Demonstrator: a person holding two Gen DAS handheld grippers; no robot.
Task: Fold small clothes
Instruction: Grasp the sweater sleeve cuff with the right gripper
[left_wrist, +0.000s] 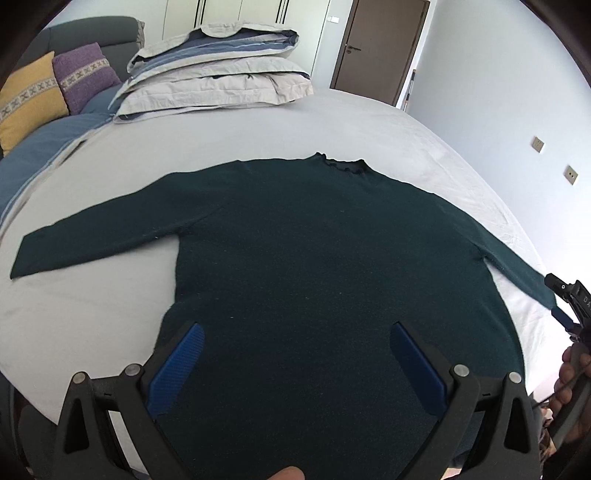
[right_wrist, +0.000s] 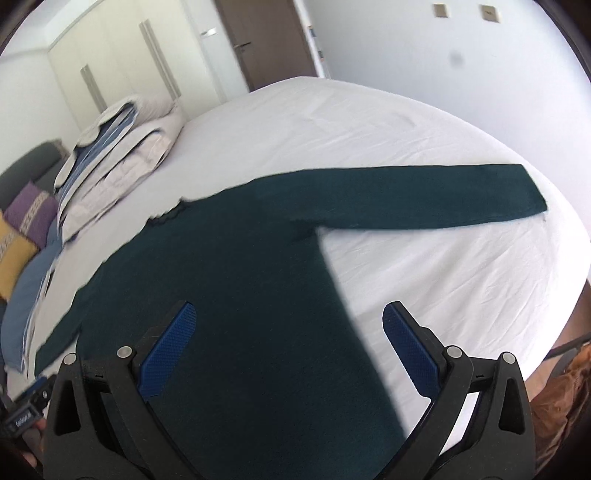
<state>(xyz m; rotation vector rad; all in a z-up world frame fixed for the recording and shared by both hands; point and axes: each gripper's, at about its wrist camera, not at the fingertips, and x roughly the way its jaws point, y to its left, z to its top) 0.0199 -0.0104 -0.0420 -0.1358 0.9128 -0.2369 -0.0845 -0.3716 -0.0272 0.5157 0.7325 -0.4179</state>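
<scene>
A dark green long-sleeved sweater (left_wrist: 314, 258) lies flat on the white bed sheet (left_wrist: 92, 314), collar away from me, both sleeves spread out to the sides. It also shows in the right wrist view (right_wrist: 240, 277), with its right sleeve (right_wrist: 424, 195) stretched toward the bed's right edge. My left gripper (left_wrist: 297, 332) is open and empty above the sweater's lower body. My right gripper (right_wrist: 290, 314) is open and empty above the sweater's lower right side. The right gripper also shows at the right edge of the left wrist view (left_wrist: 569, 302), near the right cuff.
A stack of folded grey and blue bedding (left_wrist: 218, 70) lies at the far side of the bed. Purple (left_wrist: 85, 74) and yellow (left_wrist: 26, 99) cushions sit far left. A brown door (left_wrist: 376, 48) and a wall stand beyond the bed.
</scene>
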